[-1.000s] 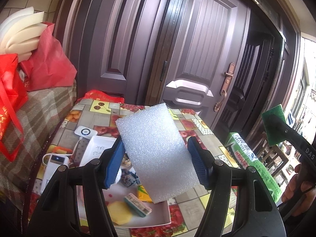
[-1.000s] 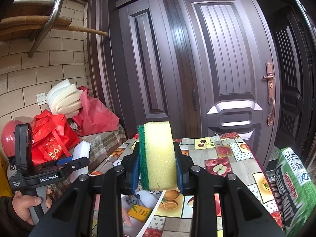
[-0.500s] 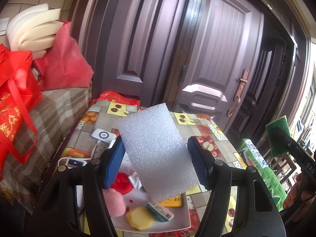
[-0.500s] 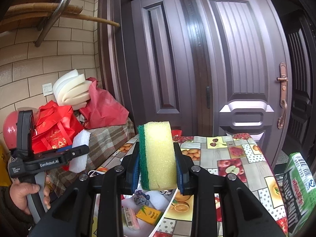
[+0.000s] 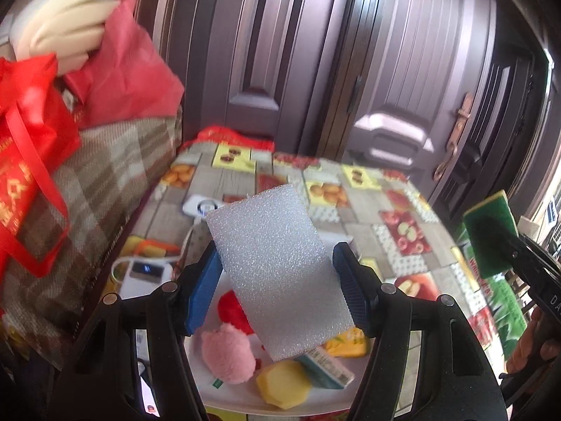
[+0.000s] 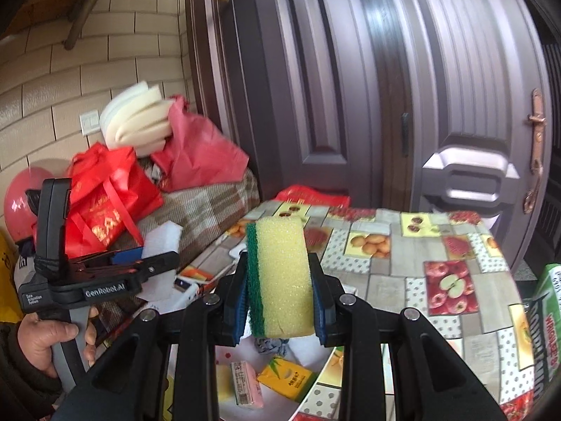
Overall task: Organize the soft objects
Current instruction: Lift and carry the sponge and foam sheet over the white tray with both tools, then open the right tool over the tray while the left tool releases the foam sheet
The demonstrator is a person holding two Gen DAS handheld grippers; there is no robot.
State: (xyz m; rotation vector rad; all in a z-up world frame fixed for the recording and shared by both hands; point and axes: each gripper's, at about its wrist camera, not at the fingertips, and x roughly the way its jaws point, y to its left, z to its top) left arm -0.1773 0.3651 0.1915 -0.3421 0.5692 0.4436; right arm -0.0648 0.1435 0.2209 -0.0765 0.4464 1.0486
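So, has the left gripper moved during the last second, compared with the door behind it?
Yes. The left gripper has tilted down: the door handle sits higher and the tray shows more.

Dark brown panelled doors stand behind the fruit-patterned table, beside a cream tiled wall.

A bench covered in a fruit-patterned patchwork oilcloth carries a white rectangular tray. A white power bank and a white round-dialled charger lie beside the tray.
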